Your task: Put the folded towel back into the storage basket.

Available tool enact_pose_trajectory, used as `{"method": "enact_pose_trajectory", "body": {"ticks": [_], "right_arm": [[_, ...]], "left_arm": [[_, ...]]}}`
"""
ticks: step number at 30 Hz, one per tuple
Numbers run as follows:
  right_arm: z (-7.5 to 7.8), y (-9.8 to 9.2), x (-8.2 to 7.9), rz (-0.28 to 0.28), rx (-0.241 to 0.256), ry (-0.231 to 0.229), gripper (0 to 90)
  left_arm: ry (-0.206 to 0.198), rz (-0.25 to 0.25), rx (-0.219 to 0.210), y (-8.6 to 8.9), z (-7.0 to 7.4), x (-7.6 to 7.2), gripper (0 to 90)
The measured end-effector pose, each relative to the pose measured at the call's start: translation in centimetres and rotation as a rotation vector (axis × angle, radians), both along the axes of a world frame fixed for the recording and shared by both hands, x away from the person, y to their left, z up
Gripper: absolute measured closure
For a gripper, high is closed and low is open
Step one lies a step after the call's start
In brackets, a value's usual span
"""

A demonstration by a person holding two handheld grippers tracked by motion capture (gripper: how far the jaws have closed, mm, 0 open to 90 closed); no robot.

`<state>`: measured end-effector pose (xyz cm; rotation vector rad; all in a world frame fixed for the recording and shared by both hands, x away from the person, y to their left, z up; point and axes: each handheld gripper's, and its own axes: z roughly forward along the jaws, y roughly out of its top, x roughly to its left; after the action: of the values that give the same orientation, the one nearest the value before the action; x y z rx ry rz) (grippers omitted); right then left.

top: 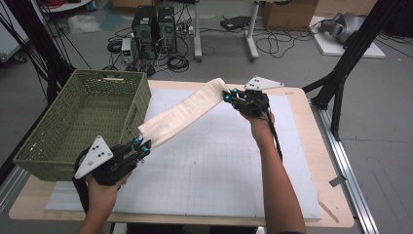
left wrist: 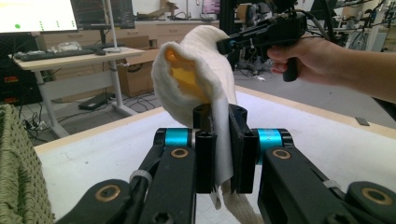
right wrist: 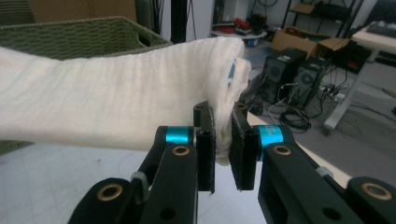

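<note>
Cloth [top: 187, 111] stretched above table, ends clamped between left gripper [top: 141, 145] and right gripper [top: 229, 96] fingers.

The cloth [top: 187, 111] looks soft, matt, ribbed cream fabric; the basket [top: 83, 117] is rough green wicker; the tabletop [top: 336, 204] edge is pale smooth wood.

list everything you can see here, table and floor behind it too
cloth: 1, cream, stretched in the air between both grippers
basket: 1, green wicker, left edge of table
mat: 1, white with grid, covering the table
table: 1, light wood
computer towers: 2, black, floor behind table, amid cables
cardboard box: 1, brown, floor at back
left gripper: 1, black with blue, clamped on cloth's near end
right gripper: 1, black with blue, clamped on cloth's far end
</note>
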<state>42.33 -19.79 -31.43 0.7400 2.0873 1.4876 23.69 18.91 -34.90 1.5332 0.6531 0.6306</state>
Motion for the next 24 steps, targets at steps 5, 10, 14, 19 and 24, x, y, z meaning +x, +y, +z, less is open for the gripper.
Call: {"method": "enact_pose_trajectory", "body": {"ticks": [5,10,14,19,24], "right_arm": [[1.2,1.8,1.0,0.027,-0.005,-0.006,82.2],[1.8,3.8,2.2,0.049,-0.011,-0.008,82.2],[2.0,5.5,3.1,0.067,-0.032,0.008,82.2],[2.9,7.9,4.4,0.090,-0.043,0.002,82.2],[3.5,10.1,5.4,0.116,-0.043,-0.002,82.1]], "left_arm": [[-0.001,0.034,-0.023,1.3,0.4,-0.1,82.3],[0.000,0.056,-0.026,2.2,0.6,-0.4,82.4],[-0.006,0.071,-0.034,2.9,0.9,-0.7,82.4],[-0.011,0.096,-0.041,3.7,1.1,-0.8,82.4],[-0.011,0.124,-0.051,4.7,1.2,-1.0,82.4]]}}
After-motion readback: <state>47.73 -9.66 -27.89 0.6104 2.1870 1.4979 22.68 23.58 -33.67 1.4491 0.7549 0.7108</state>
